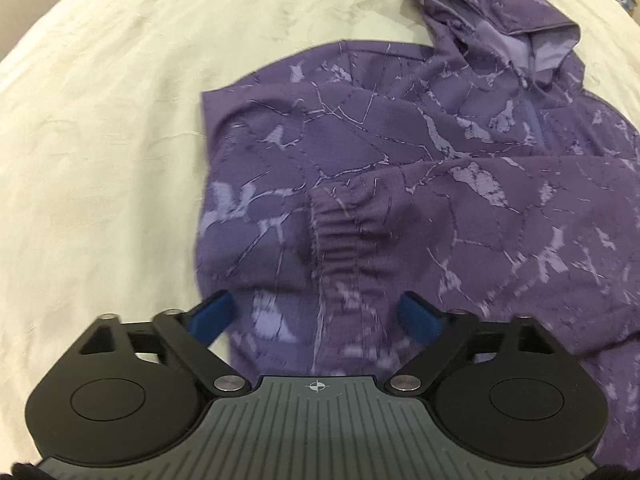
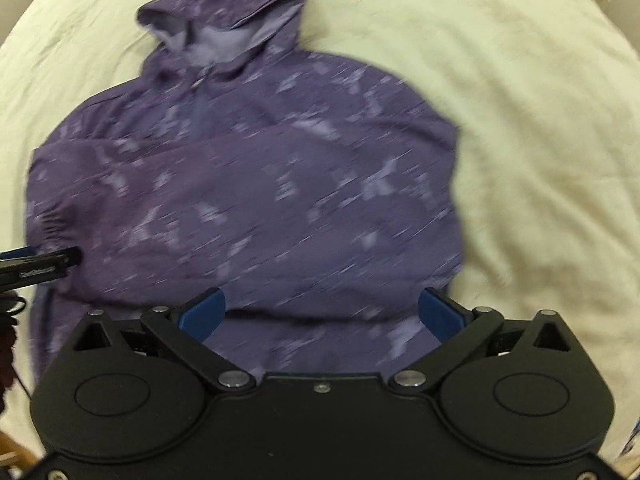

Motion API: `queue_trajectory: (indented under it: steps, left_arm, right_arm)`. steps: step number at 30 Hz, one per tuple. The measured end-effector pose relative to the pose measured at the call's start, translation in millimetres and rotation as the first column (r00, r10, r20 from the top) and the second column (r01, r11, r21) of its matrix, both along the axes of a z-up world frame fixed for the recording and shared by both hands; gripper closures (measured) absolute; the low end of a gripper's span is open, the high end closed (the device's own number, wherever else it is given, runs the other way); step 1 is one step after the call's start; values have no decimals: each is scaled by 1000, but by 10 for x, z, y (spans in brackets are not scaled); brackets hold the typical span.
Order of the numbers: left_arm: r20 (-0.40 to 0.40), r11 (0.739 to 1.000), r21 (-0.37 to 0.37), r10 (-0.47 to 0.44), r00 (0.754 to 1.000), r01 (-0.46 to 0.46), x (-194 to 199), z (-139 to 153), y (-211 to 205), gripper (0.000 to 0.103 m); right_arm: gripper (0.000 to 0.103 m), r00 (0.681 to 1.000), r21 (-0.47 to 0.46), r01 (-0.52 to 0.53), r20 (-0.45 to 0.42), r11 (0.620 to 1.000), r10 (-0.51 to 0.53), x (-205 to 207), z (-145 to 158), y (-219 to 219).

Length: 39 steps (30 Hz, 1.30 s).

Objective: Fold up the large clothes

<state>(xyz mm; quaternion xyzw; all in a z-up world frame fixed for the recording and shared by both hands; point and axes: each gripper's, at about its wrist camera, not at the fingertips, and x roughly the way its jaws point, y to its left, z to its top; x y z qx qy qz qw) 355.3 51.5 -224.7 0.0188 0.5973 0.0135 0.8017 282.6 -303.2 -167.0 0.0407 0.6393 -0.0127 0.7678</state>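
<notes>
Purple hooded jacket (image 1: 420, 184) spread flat on a cream bedsheet (image 1: 100, 140), sleeves folded in across the chest.

Pale, lightly creased sheet filling nearly all of both views, with only slivers of the room at the corners, too small to make out. Hood (image 2: 224, 12) at the far end, elastic cuff (image 1: 340, 236) of one sleeve lying across the body. Left hand-held gripper (image 1: 316, 312) pointing steeply down over the near part of the jacket, blue fingers (image 1: 214, 314) spread wide, just short of the cuff, nothing pinched. Right hand-held gripper (image 2: 322, 314) also aimed steeply down over the hem area, fingers (image 2: 440, 312) spread fully apart, empty; picture smeared by motion. Left tool's tip (image 2: 40, 264) visible at the right view's left edge, beside the cuff.
</notes>
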Motion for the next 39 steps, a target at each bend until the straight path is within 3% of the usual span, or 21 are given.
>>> queue_trajectory:
  steps: [8, 14, 27, 36, 39]
  left_arm:
    - [52, 999, 48, -7, 999, 5, -596, 451, -46, 15]
    - [57, 994, 101, 31, 998, -37, -1011, 560, -62, 15]
    - [-37, 971, 238, -12, 999, 20, -1282, 199, -157, 15]
    - [-81, 953, 291, -59, 995, 80, -1339, -177, -268, 13]
    - [-68, 935, 336, -95, 993, 113, -1344, -258, -306, 1]
  right_arm:
    - [1, 995, 73, -64, -76, 995, 70, -216, 14, 511]
    - [1, 988, 67, -95, -117, 993, 103, -462, -102, 742]
    - [1, 979, 50, -101, -172, 994, 108, -841, -681, 821]
    - [0, 986, 36, -144, -80, 989, 147, -1040, -906, 812]
    - [0, 989, 19, -146, -17, 989, 146, -1143, -950, 813]
